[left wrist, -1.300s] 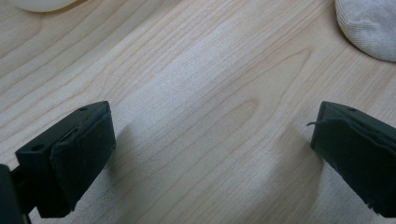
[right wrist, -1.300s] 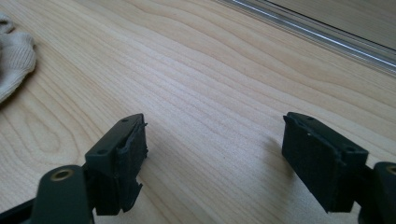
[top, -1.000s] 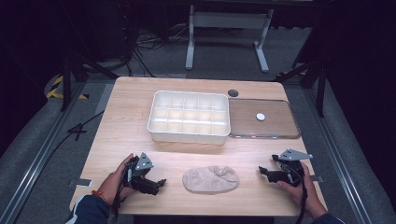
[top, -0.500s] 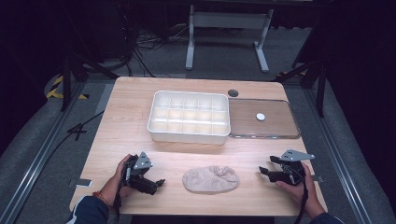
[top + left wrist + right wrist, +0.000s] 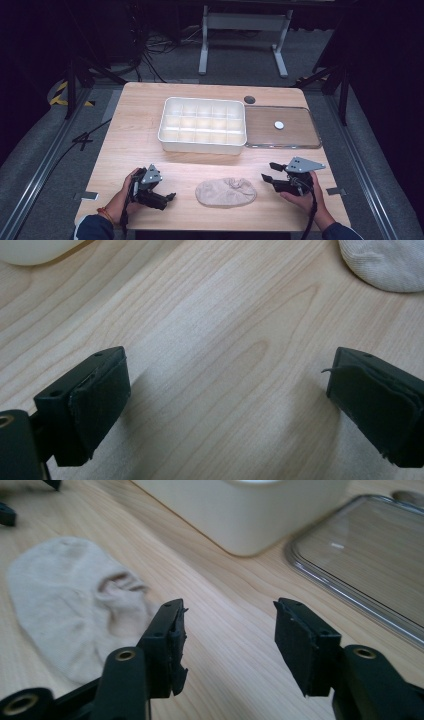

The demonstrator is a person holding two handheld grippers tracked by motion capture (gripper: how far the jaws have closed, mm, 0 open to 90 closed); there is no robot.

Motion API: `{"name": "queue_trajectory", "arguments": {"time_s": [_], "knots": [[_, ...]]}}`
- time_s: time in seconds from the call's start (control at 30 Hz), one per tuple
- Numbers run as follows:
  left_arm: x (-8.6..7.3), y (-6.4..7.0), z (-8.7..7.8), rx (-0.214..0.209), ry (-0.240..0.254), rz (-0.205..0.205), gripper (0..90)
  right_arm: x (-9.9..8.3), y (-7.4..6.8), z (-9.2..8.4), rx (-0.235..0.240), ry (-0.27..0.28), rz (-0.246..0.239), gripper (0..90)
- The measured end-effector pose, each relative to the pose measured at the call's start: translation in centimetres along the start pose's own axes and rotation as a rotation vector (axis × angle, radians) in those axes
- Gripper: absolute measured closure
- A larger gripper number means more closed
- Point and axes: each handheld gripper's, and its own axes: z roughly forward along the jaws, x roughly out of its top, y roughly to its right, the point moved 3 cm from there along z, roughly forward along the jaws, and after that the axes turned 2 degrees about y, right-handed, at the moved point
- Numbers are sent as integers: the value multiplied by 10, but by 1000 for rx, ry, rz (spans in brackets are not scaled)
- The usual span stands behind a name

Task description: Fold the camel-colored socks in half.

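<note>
The sock (image 5: 226, 192) is seen flat on the table (image 5: 130, 125) near its front edge, between the two grippers and apart from both; the white compartment box (image 5: 202, 127) sits behind it, w/ the clear lid (image 5: 282, 127) just beside the box on the right. The sock is judged light, soft and floppy, w/ no stiffness: sag is expected once lifted, and slipping is unlikely since knit fabric catches well on pads. Its long axis is laid across the table, left to right; the bunched, wrinkled opening appears turned toward the right gripper (image 5: 268, 172), the smooth rounded end toward the left gripper (image 5: 169, 198). A hold is best taken at the wrinkled cuff, approx. where folds stand up off the wood and give the pads something to pinch; the flat middle would be harder to pick up. The left gripper's jaws are seen wide apart over bare wood, nothing between. The right gripper's jaws have just been closing and now stand partly apart, nothing between them, w/ the sock just off the left pad in the right gripper view.
</note>
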Motion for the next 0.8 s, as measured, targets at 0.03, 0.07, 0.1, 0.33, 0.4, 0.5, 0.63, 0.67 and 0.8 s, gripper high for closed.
{"name": "queue_trajectory", "arguments": {"time_s": [0.03, 0.07, 0.1, 0.33, 0.4, 0.5, 0.63, 0.67, 0.8], "knots": [[0, 0, -1, 9, 0, -5, 42, 4, -4, 3, 13, 0, -10, 491], [-1, 1, -1, 11, 0, -7, 42, 6, -7, 6, 19, 2, -19, 501], [-1, 1, -1, 11, 0, -8, 42, 11, -12, 11, 30, 11, -16, 506], [-1, 1, -2, 19, -2, -6, 41, 24, -46, 42, 127, -21, -68, 585], [-1, 0, -2, 21, -3, -4, 41, 26, -56, 52, 154, -37, -87, 660], [-1, 1, -1, 24, -6, -15, 30, 27, -69, 62, 197, -67, -118, 735], [0, 2, -1, 24, -10, -23, 30, 26, -84, 73, 253, -90, -141, 802], [1, 3, -2, 22, -19, -21, 46, 25, -88, 77, 262, -102, -155, 805], [3, 9, -5, 19, -21, -15, 187, 17, -100, 87, 275, -154, -196, 813]]}}
